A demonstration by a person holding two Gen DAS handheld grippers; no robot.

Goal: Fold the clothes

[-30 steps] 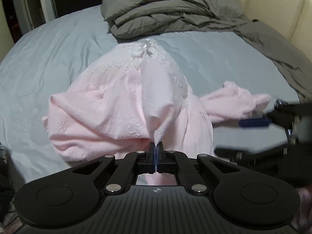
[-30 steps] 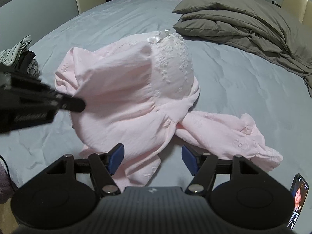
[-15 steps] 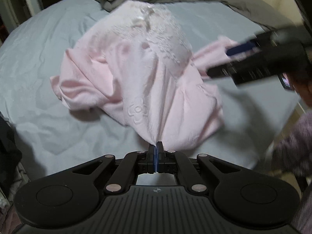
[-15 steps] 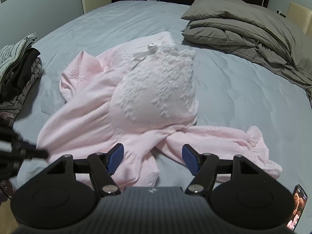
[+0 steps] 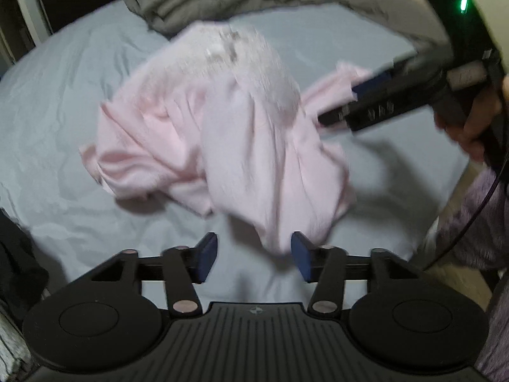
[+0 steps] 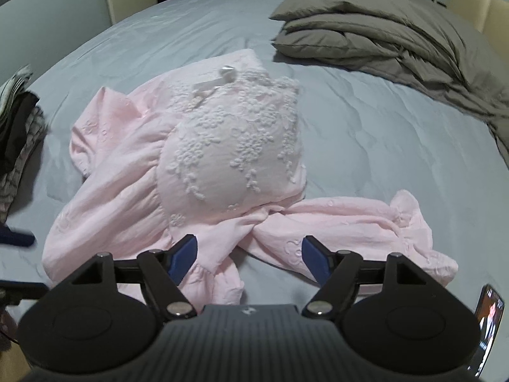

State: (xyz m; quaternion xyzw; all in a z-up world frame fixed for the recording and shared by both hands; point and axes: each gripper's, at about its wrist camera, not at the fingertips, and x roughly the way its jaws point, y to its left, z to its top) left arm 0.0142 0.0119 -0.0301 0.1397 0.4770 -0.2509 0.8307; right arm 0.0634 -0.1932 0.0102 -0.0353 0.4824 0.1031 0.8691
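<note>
The left gripper (image 5: 254, 256) has its jaws spread wide and grips nothing; a pink fold hangs blurred just ahead of them. The right gripper (image 6: 248, 259) is likewise spread and empty, low over the near edge of the pink garment (image 6: 203, 172). The garment lies crumpled on the grey-blue bed (image 6: 381, 133), lace front up with a white bow (image 6: 222, 74), one sleeve (image 6: 366, 226) trailing right. A clothes pile (image 6: 16, 121) sits at the left edge. Farther back lies a folded grey duvet (image 6: 381, 31).
</note>
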